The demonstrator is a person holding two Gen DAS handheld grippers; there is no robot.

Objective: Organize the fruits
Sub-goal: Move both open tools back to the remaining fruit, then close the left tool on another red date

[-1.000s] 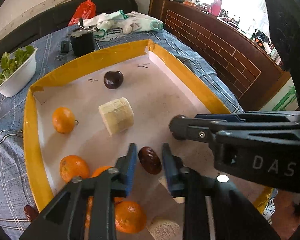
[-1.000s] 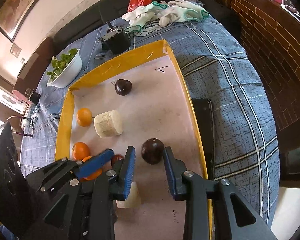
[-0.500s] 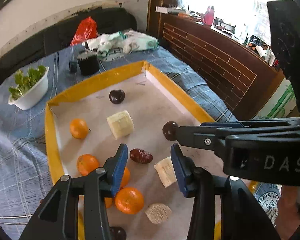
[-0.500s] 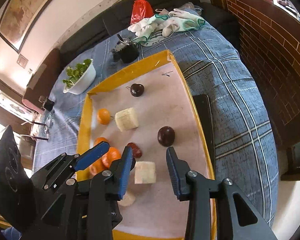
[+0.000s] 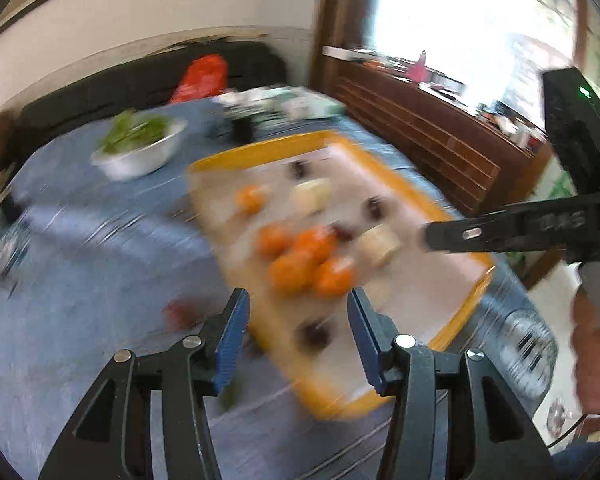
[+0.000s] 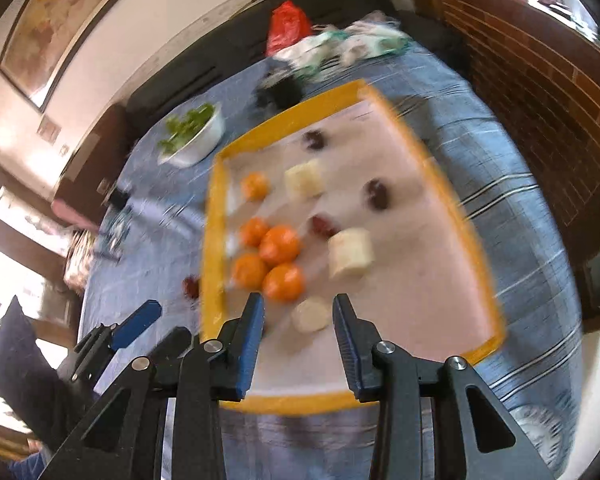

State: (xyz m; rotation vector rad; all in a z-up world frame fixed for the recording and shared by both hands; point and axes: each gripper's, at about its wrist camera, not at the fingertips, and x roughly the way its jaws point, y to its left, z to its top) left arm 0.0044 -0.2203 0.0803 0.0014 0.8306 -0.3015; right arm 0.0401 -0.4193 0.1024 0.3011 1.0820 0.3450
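Both views are motion-blurred. A yellow-rimmed tray (image 6: pixel 214 240) on the blue cloth holds several oranges (image 6: pixel 278 246), pale cut chunks (image 6: pixel 350 254), dark plums (image 6: pixel 376 194) and a reddish date (image 6: pixel 324 226). The tray also shows in the left wrist view (image 5: pixel 456 334), with the oranges (image 5: pixel 308 264). My left gripper (image 5: pixel 298 330) is open and empty, high above the tray's near corner. My right gripper (image 6: pixel 298 338) is open and empty, above the tray's near edge. A small red fruit (image 6: pixel 191 286) lies on the cloth left of the tray.
A white bowl of greens (image 6: pixel 192 138) stands left of the tray's far end. A black container (image 6: pixel 278 92), gloves (image 6: pixel 340 46) and a red bag (image 6: pixel 288 26) lie at the far end. A brick wall (image 6: pixel 540 80) runs along the right.
Both grippers have pulled back and up from the tray and opened wider. The plum and the date that were between the fingers now lie far below on the tray.
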